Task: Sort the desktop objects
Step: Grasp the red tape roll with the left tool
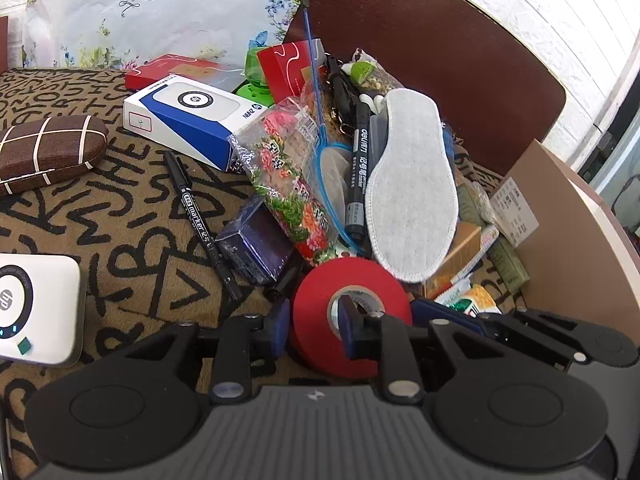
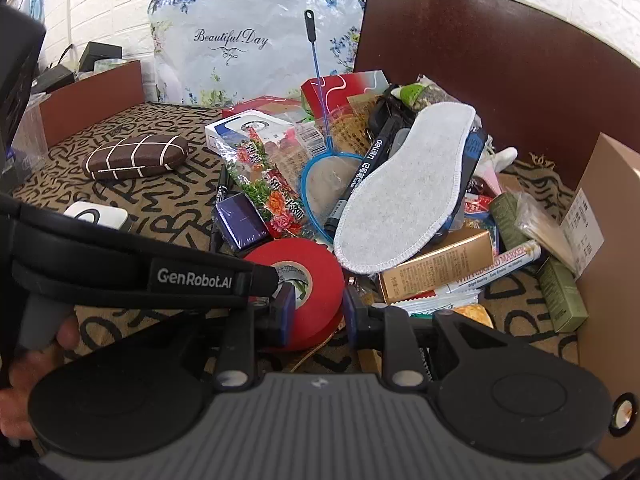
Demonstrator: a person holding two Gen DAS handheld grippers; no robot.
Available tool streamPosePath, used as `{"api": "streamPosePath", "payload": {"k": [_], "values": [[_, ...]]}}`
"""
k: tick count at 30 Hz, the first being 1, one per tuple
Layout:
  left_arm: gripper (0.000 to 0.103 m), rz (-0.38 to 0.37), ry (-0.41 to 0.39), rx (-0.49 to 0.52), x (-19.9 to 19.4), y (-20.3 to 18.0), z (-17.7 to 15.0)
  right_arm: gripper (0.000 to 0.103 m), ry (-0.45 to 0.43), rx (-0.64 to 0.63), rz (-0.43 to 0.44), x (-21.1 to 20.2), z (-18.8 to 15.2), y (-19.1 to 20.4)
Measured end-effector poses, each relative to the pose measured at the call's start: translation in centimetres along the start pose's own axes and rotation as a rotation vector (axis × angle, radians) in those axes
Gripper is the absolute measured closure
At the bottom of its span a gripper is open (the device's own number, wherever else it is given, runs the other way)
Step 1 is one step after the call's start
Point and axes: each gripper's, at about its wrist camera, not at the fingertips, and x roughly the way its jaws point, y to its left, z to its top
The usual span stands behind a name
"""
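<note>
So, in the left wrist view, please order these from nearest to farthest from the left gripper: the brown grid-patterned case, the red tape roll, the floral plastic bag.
1. Red tape roll: at the left gripper, one finger inside its core, the other outside.
2. Brown grid-patterned case: far left, on the lettered cloth.
3. Floral plastic bag: standing at the back wall.

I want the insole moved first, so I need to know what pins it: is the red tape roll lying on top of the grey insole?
No, the grey insole overlaps the rim of the red tape roll, not the reverse.
</note>
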Motion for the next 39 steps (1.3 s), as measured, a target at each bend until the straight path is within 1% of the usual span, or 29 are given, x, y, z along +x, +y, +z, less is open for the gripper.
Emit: {"api": "streamPosePath", "payload": {"k": [6,11,14,15,16,17,19,20,22,23,25,27,32,35,39], "values": [[0.074,-0.016,0.009,-0.041,0.4,0.6,0.0,0.077,0.026,0.003,0.018,0.3,0.4,-0.2],[0.077,0.006,-0.007,0.006,-0.7,-0.3,-0.4,0.079,0.02,0.005,0.028,-0.5,-0.1,-0.4],[0.078,0.016,-0.013,0.016,-1.3,-0.5,-0.8,0.09,-0.012,0.026,0.031,-1.4,-0.6,-0.8],[0.079,0.015,-0.009,0.019,-1.5,-0.5,-0.8,0.097,-0.011,0.027,0.034,-1.7,-0.6,-1.0],[0.079,0.013,-0.009,0.026,-1.6,-0.6,-1.0,0.1,-0.011,0.028,0.038,-1.8,-0.6,-1.2],[0.079,0.015,-0.013,0.035,-1.6,-0.7,-1.1,0.101,-0.01,0.033,0.044,-1.9,-0.7,-1.4],[0.078,0.03,-0.02,0.048,-1.5,-1.0,-1.3,0.101,-0.003,0.043,0.052,-1.8,-0.7,-1.7],[0.078,0.027,-0.024,0.037,-1.5,-0.9,-1.3,0.1,0.001,0.04,0.053,-1.7,-0.7,-1.8],[0.078,0.011,-0.011,0.008,-1.4,-0.5,-1.3,0.096,0.001,0.086,0.079,-1.6,-0.7,-2.3],[0.078,0.006,-0.009,-0.001,-1.4,-0.2,-1.3,0.096,0.0,0.115,0.096,-1.6,-0.7,-2.6],[0.077,-0.009,-0.009,-0.007,-1.4,0.2,-1.4,0.091,0.008,0.147,0.125,-1.4,-0.7,-2.9],[0.077,-0.018,-0.008,-0.027,-1.3,0.7,-1.4,0.091,0.014,0.132,0.121,-0.9,-0.6,-2.6],[0.073,-0.052,-0.002,-0.087,-0.9,1.8,-1.3,0.09,0.019,0.144,0.13,0.0,-0.4,-2.6],[0.069,-0.095,0.01,-0.122,-0.9,2.6,-1.3,0.089,0.023,0.149,0.139,0.0,-0.2,-2.7],[0.068,-0.11,0.008,-0.139,-1.1,3.1,-1.4,0.084,0.024,0.138,0.152,-0.2,-0.2,-2.6]]}}
